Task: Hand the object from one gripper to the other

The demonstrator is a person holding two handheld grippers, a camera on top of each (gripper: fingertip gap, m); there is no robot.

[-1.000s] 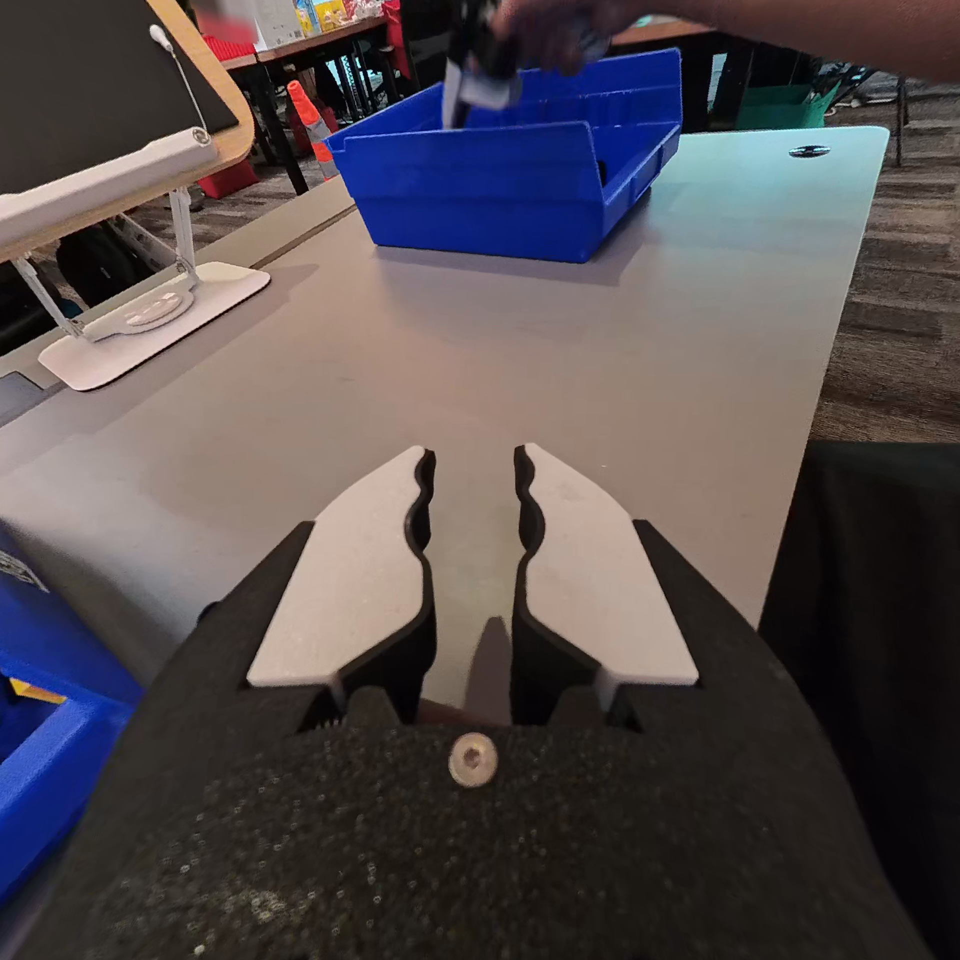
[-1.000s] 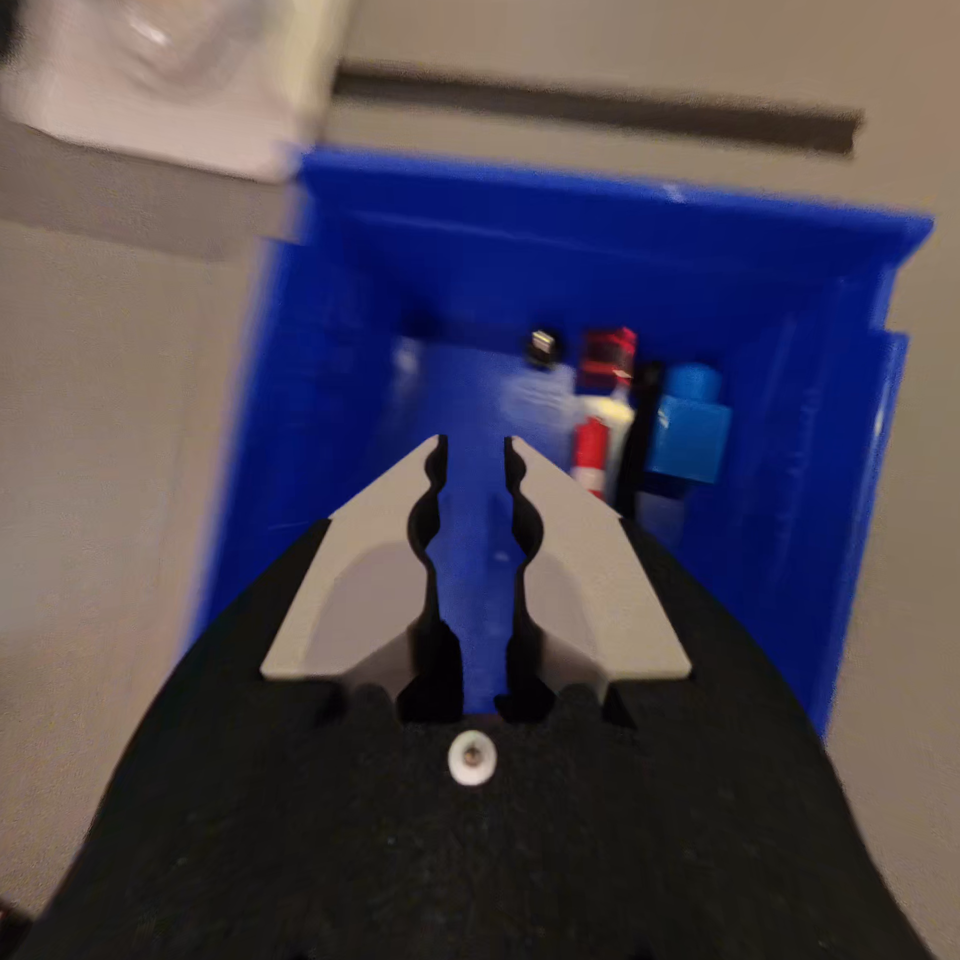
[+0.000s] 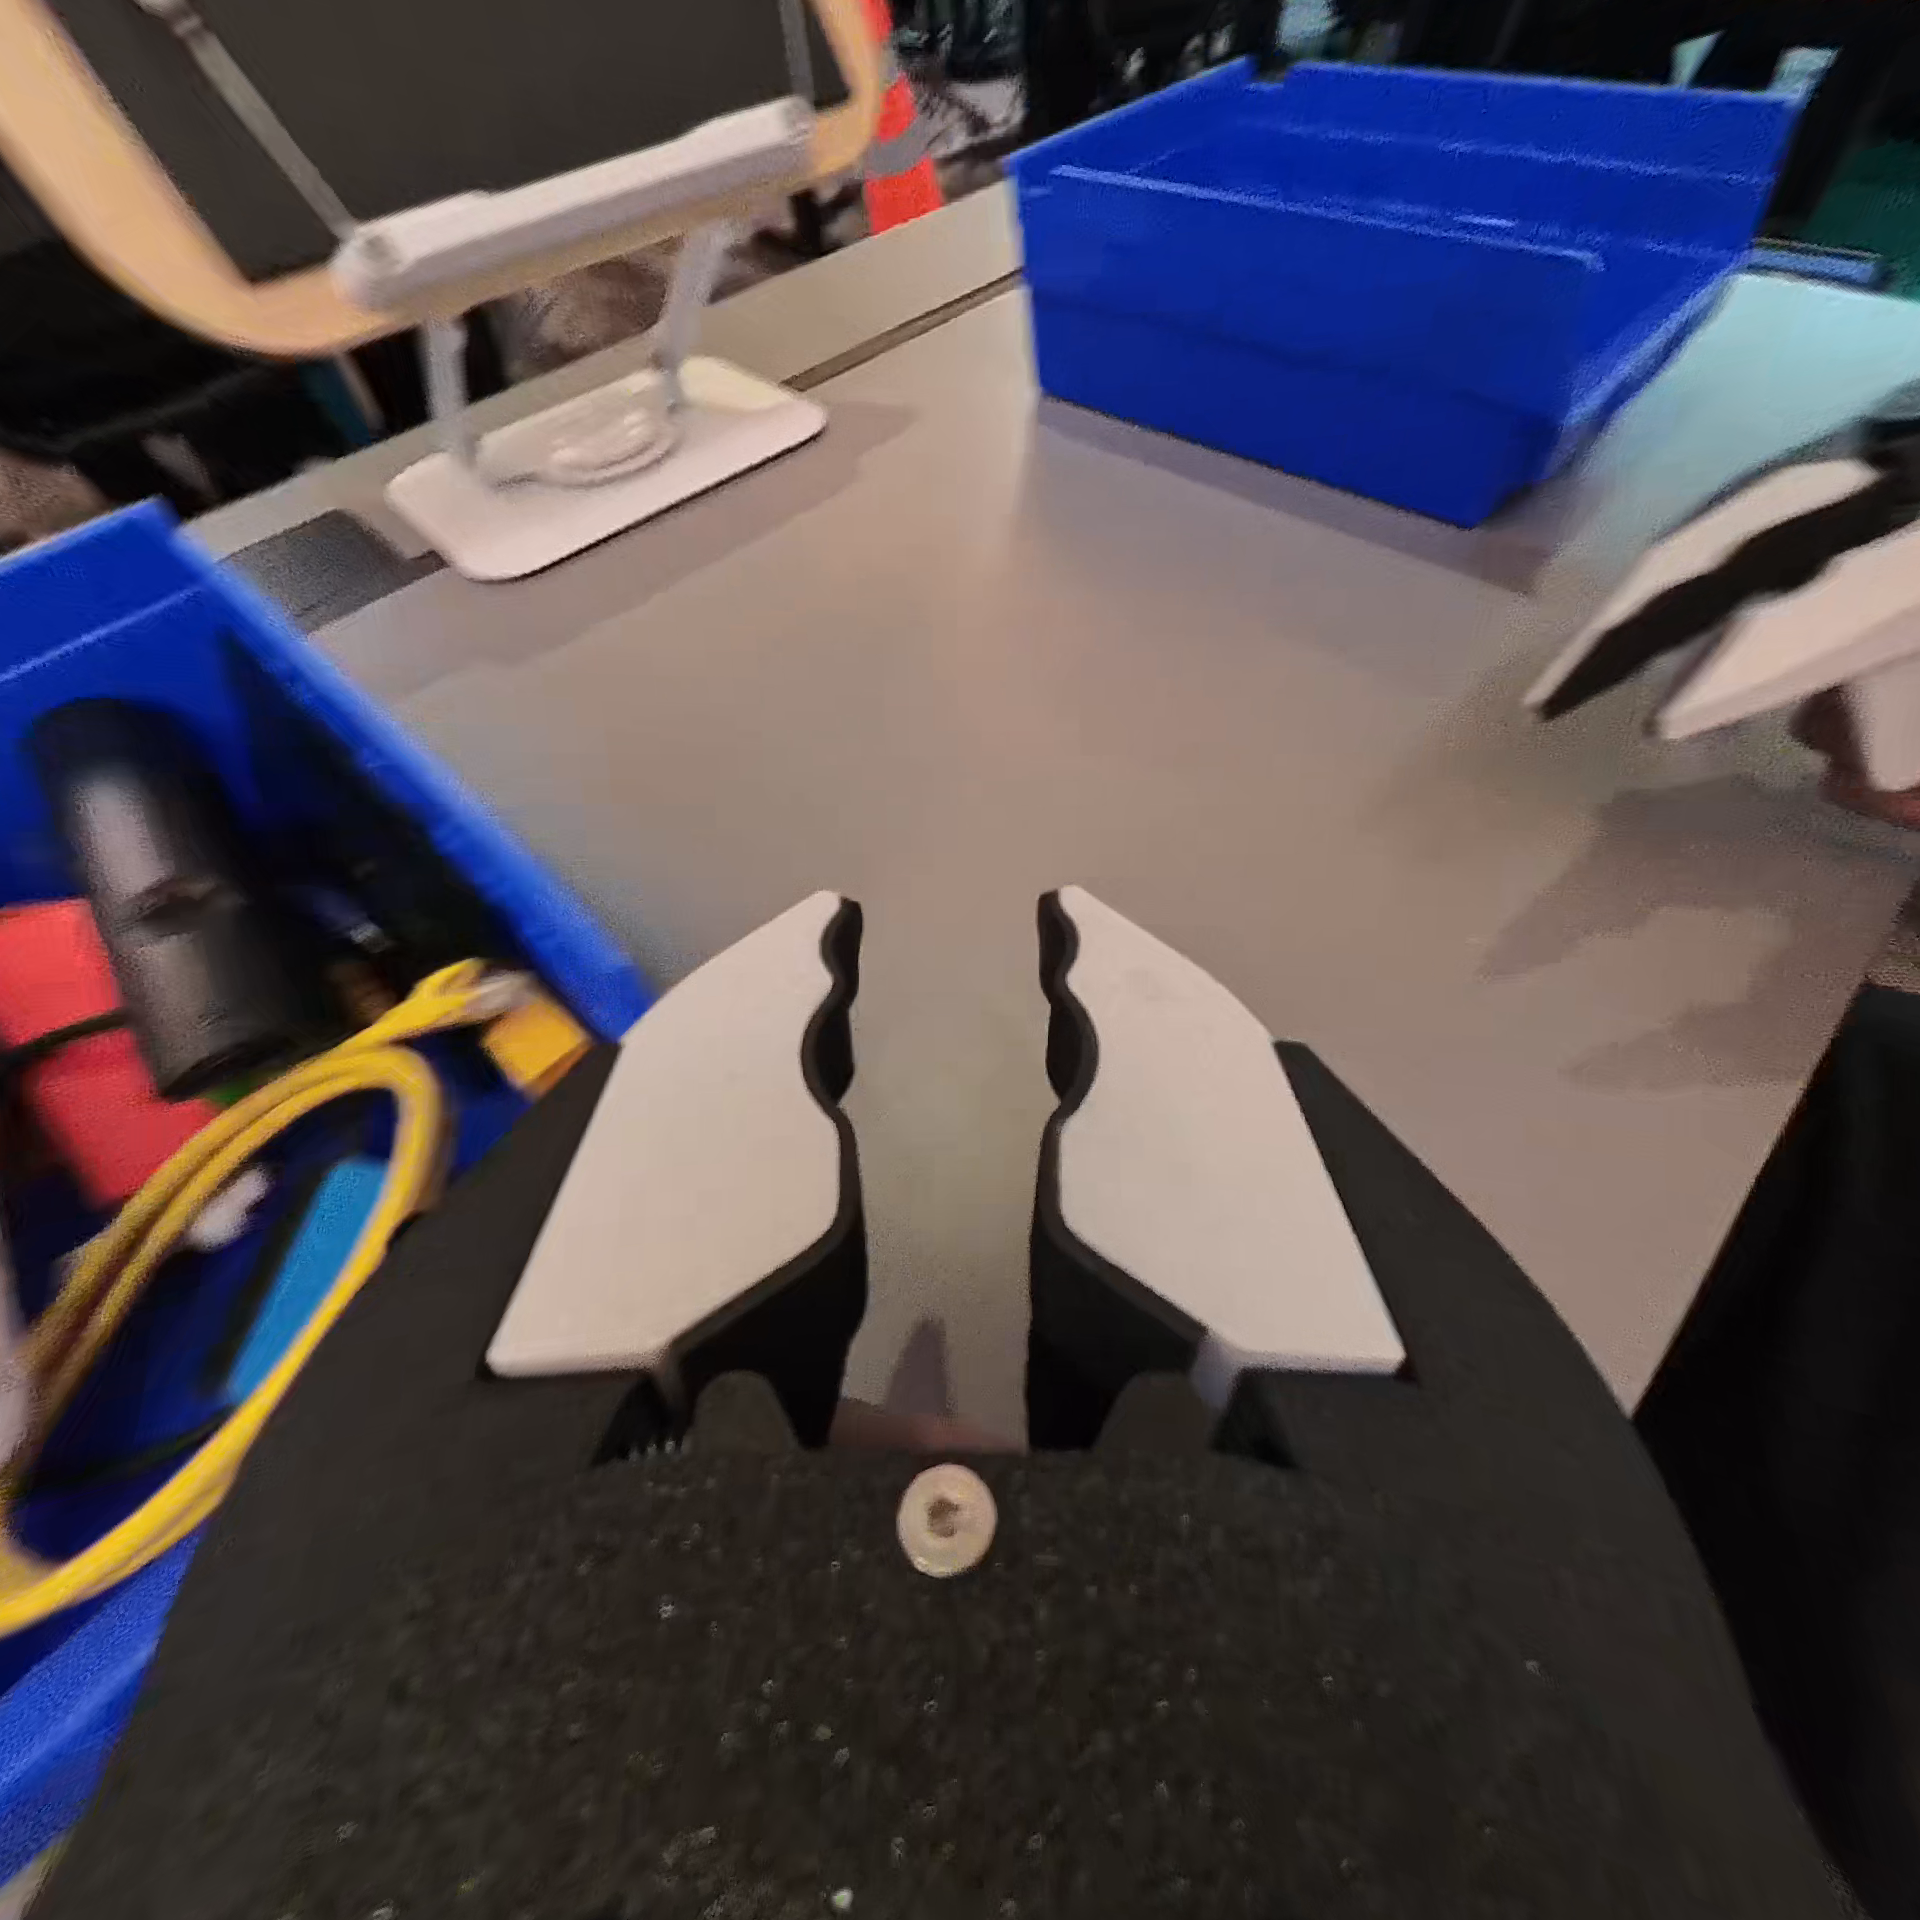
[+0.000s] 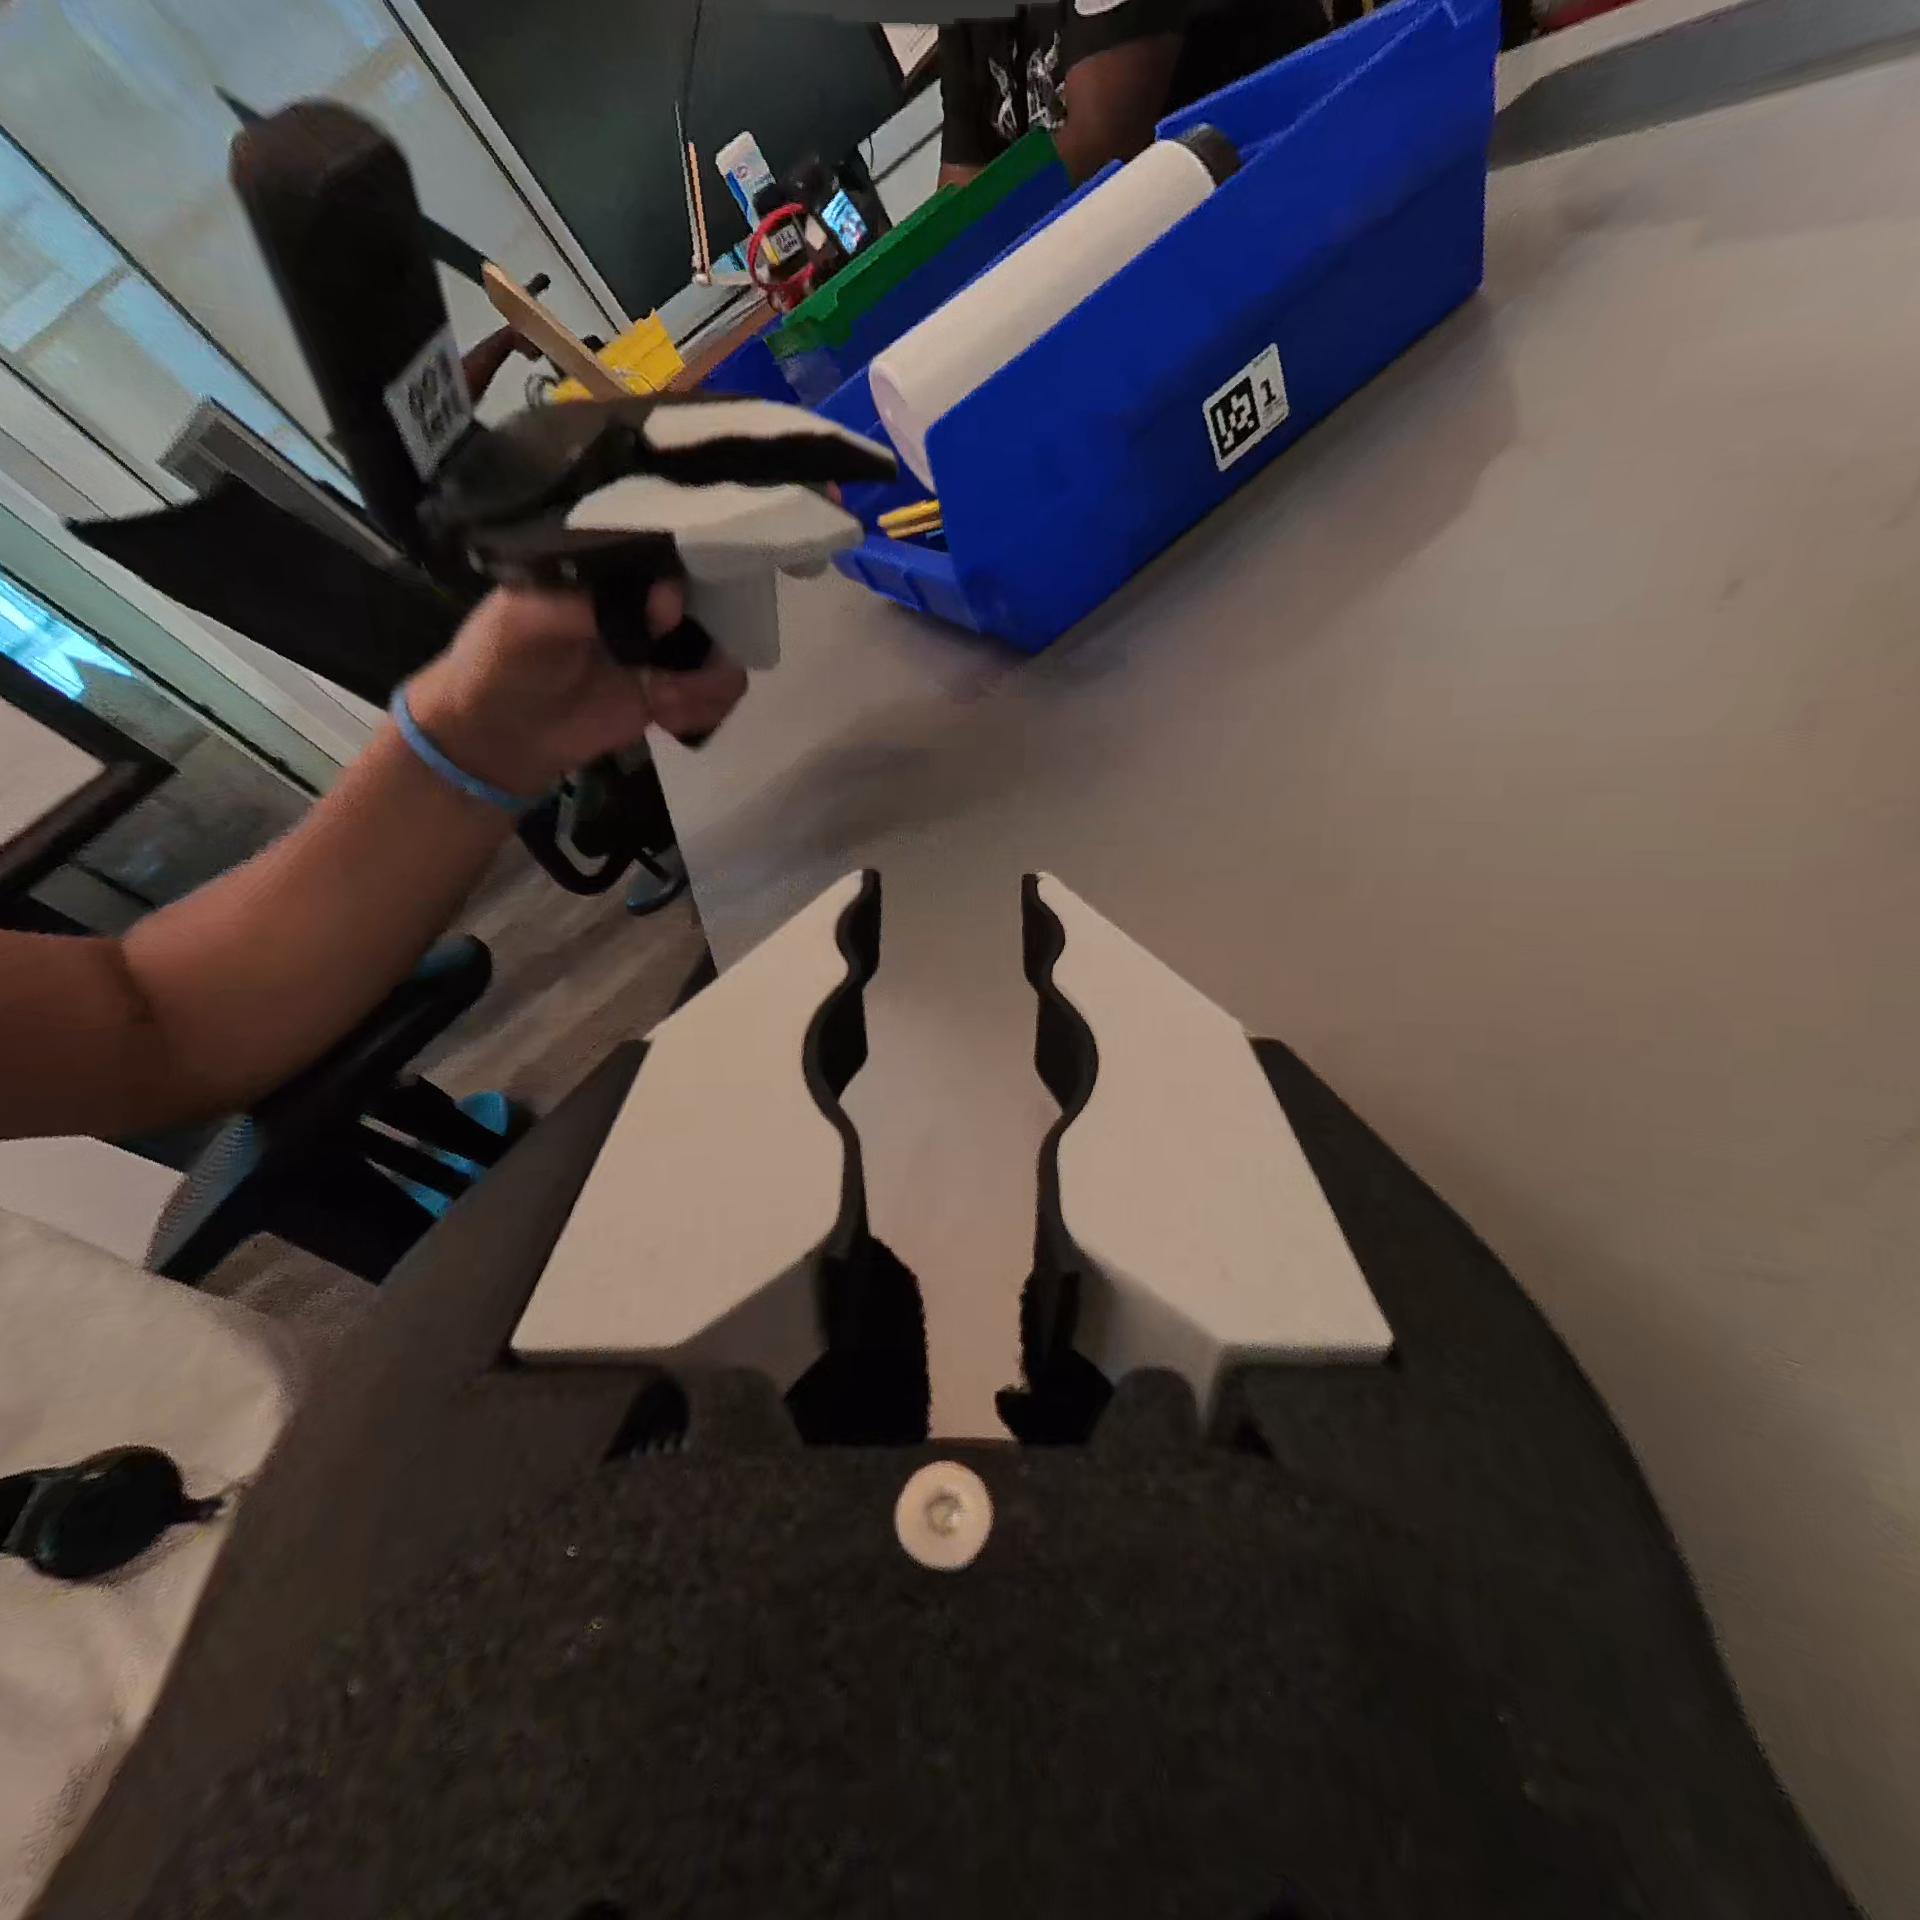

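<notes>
My left gripper [image 3: 948, 904] is open and empty, low over the grey table [image 3: 1039, 675], beside a blue bin [image 3: 343, 727] at its left. That bin holds a black cylinder [image 3: 156, 883], a red block [image 3: 62, 1039] and a yellow cable [image 3: 312, 1143]. My right gripper [image 4: 951, 883] is open and empty above the table's near edge. It also shows at the right edge of the left wrist view [image 3: 1600, 717]. In the right wrist view a hand holds the left gripper [image 4: 862, 504] next to the same bin [image 4: 1195, 416], where a white cylinder [image 4: 1039, 301] lies.
A second blue bin [image 3: 1351, 312] stands at the far right of the table. A tablet stand [image 3: 613, 457] with a white base stands at the far left. A person stands behind the bin in the right wrist view. The table middle [image 4: 1455, 831] is bare. Across from one pair of fingers to the other is roughly 15 cm.
My right gripper has left the far blue bin and come back over the near side of the table, empty. My left gripper has swung left, so the near bin now shows.
</notes>
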